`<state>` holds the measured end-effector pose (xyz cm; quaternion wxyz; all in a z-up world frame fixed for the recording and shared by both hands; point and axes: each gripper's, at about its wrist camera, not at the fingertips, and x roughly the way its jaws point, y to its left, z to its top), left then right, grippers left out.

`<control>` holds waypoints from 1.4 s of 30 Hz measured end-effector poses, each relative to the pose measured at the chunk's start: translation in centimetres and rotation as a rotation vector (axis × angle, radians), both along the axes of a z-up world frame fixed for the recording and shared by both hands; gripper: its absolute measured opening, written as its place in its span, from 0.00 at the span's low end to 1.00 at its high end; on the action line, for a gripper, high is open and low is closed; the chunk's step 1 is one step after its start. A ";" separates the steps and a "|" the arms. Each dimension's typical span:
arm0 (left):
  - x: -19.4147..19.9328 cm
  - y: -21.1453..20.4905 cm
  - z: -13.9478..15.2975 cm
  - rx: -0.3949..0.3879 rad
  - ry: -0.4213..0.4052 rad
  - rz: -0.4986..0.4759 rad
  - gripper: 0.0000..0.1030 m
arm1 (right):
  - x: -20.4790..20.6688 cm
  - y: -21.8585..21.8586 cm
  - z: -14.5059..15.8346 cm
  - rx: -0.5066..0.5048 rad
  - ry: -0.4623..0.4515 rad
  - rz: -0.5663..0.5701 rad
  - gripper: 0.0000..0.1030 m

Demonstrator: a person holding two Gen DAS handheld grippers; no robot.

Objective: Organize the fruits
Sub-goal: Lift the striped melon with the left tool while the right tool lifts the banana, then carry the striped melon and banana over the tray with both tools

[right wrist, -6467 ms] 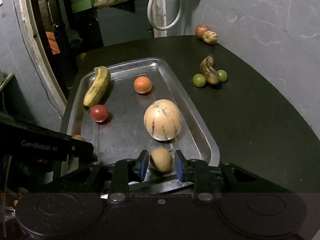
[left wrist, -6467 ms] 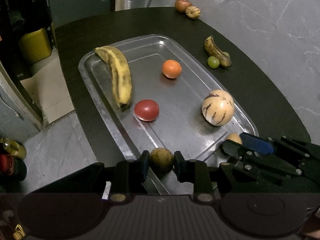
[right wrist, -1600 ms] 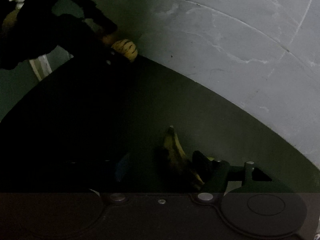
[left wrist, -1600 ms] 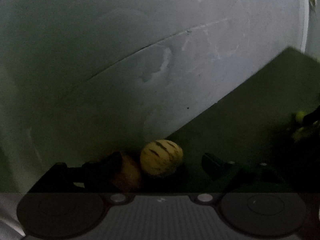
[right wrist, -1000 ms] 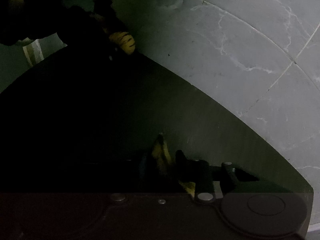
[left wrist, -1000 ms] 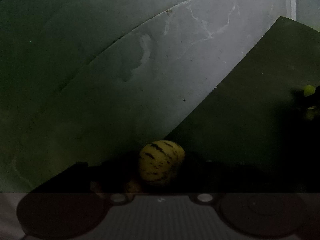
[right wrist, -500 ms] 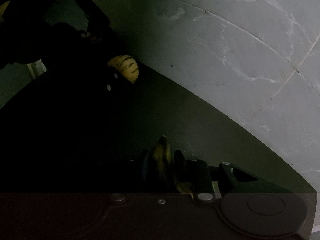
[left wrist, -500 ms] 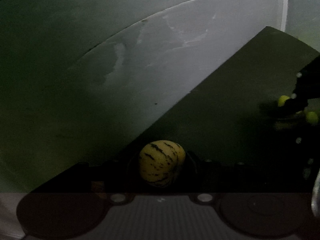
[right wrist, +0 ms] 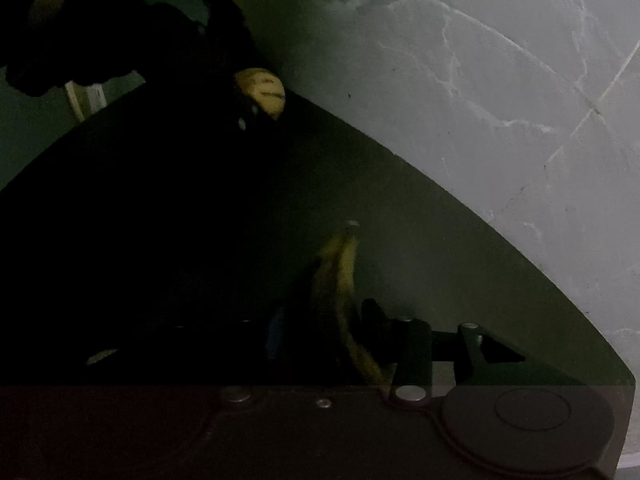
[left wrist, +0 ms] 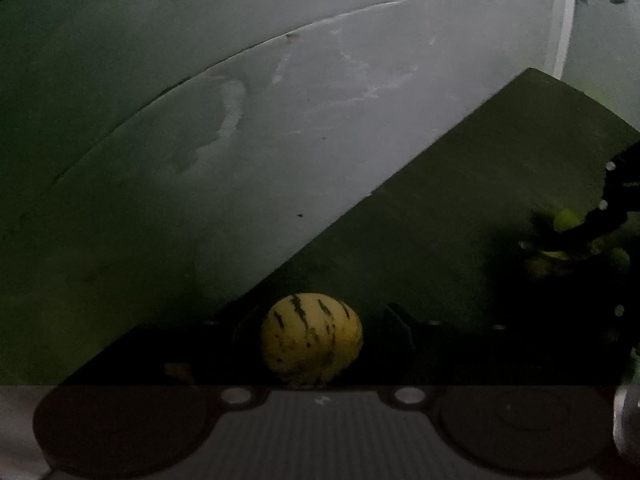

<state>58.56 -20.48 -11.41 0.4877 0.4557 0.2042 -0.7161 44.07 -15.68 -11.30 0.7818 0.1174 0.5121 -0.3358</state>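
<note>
Looking along my left gripper (left wrist: pixel 316 340), I see its fingers clamped on a small yellow fruit with dark stripes (left wrist: pixel 312 338), one finger pressed against each side of it. The fruit sits at the edge of the dark table (left wrist: pixel 460 216), right where the tabletop meets the pale marbled floor (left wrist: pixel 240 140) beyond. The light is poor, and the fingers themselves are little more than black shapes.

From my right wrist view the same striped fruit (right wrist: pixel 260 92) shows at the table's far edge, with the left gripper's dark body hanging over it.

My right gripper (right wrist: pixel 324 320) is closed on a spotted, darkened banana (right wrist: pixel 340 280). The right finger (right wrist: pixel 374 316) presses the banana's side; the left finger is lost in shadow, with only a hint of blue showing there. The banana lies lengthwise between the fingers, its stem tip pointing away from me toward the table's curved edge on that side, and it looks to be resting on the tabletop, though I cannot tell for sure in this gloom.

In the left view, far to the right near that side of the table, a small green fruit (left wrist: pixel 566 220) glows beside the right gripper's black frame, and a second, dimmer one (left wrist: pixel 618 258) sits just beyond it.
</note>
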 end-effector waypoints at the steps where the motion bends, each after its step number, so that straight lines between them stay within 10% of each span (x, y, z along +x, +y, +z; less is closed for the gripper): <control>1: 0.0 0.0 0.0 -0.004 -0.009 0.008 0.60 | -0.1 -0.2 0.0 0.008 -0.006 -0.003 0.43; 11: 0.6 0.3 -0.5 0.012 0.051 0.177 0.54 | -1.4 -0.6 0.1 0.038 -0.103 -0.089 0.30; 19: 2.4 4.1 -0.2 0.171 0.470 0.600 0.54 | -4.2 -0.3 1.8 0.120 -0.315 -0.098 0.30; 34: -8.0 18.1 10.9 -0.104 0.558 1.130 0.54 | -13.6 2.1 13.2 0.107 -0.573 0.186 0.30; 42: -13.7 23.8 14.8 -0.203 0.622 1.223 0.54 | -18.4 4.6 16.4 0.075 -0.596 0.193 0.30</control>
